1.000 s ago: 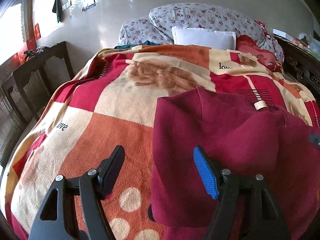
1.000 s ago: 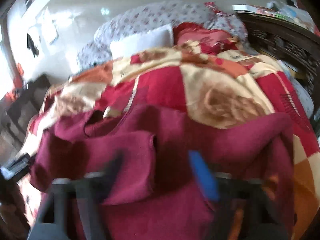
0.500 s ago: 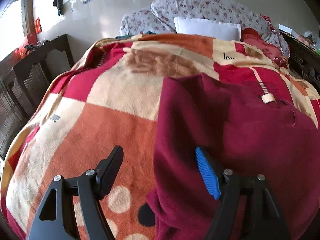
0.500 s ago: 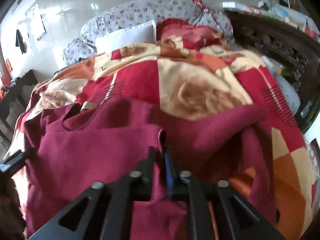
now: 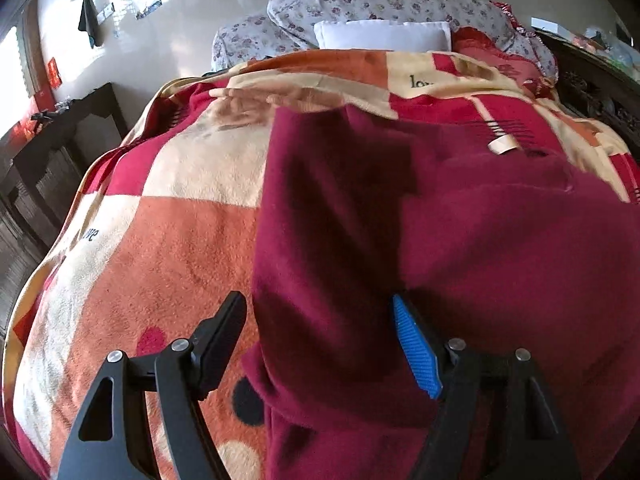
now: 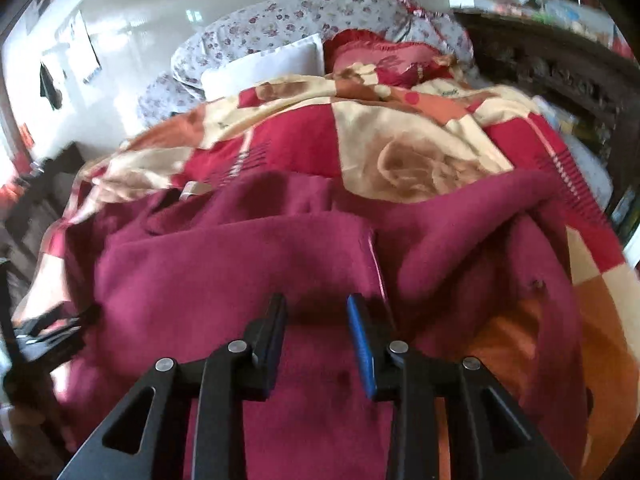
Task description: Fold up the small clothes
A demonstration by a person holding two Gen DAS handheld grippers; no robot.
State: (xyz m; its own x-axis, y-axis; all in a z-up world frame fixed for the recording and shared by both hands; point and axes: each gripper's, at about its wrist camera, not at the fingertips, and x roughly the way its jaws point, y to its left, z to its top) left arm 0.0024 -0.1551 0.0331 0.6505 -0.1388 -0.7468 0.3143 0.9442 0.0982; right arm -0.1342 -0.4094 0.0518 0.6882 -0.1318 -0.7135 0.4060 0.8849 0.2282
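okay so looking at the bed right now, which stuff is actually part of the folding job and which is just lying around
Part of the job:
maroon garment
left gripper, open
right gripper, jaws just been opening, nothing pinched

Just lying about:
patchwork blanket
white pillow
floral pillows
red cushion
dark wooden furniture

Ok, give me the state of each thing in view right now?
maroon garment: partly folded, rumpled, lying on blanket.
right claw: jaws just opening, nothing pinched.
left claw: open, straddling garment edge.
blanket: spread over bed.
white pillow: propped at headboard.
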